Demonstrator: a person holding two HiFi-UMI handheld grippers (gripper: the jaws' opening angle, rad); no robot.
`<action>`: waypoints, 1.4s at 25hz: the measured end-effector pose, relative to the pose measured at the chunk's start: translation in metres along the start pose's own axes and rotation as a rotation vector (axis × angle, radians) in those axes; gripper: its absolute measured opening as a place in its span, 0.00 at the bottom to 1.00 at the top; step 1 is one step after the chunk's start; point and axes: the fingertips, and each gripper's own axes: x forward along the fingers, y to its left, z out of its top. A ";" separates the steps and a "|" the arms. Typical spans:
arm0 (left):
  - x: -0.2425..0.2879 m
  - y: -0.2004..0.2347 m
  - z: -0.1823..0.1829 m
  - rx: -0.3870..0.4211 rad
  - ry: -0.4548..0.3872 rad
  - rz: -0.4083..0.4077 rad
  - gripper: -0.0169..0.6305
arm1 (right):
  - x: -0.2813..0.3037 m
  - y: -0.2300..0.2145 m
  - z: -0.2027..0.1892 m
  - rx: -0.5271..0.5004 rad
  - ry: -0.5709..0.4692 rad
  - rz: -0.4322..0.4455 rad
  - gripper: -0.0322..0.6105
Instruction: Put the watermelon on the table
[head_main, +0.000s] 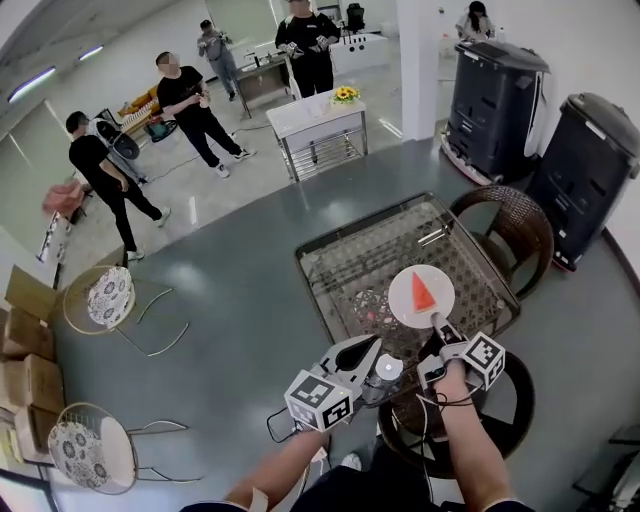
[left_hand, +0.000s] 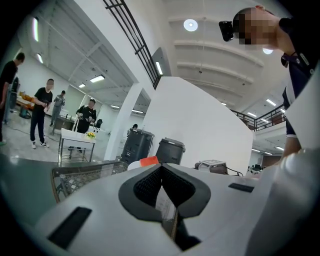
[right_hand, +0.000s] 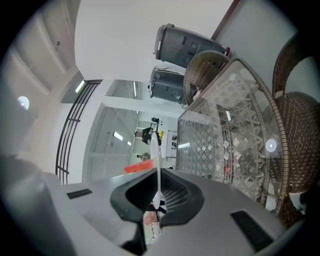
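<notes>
A red watermelon slice (head_main: 424, 291) lies on a white round plate (head_main: 408, 300). My right gripper (head_main: 440, 322) is shut on the plate's near rim and holds it over the near right part of the glass-topped wicker table (head_main: 350, 265). The right gripper view shows the plate edge-on (right_hand: 158, 165) between the pads of my right gripper (right_hand: 158, 197), with the slice (right_hand: 137, 167) to its left. My left gripper (head_main: 360, 352) is shut with nothing in it, near the table's front edge. In the left gripper view, the slice (left_hand: 148, 161) peeks over my left gripper (left_hand: 162, 185).
A wicker chair (head_main: 510, 225) stands at the table's right and another (head_main: 500, 400) under my right arm. Two dark bins (head_main: 495, 95) (head_main: 590, 160) are at the back right. A white trolley (head_main: 315, 120) and several people stand beyond. Wire chairs (head_main: 105, 300) are at left.
</notes>
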 end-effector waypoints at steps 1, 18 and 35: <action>0.007 0.004 -0.001 0.002 0.006 0.002 0.03 | 0.008 -0.005 0.004 0.002 0.003 -0.006 0.07; 0.072 0.048 -0.046 -0.032 0.098 0.019 0.03 | 0.087 -0.103 0.024 0.046 0.058 -0.095 0.07; 0.096 0.060 -0.085 -0.062 0.185 0.038 0.03 | 0.108 -0.169 0.014 0.054 0.119 -0.181 0.07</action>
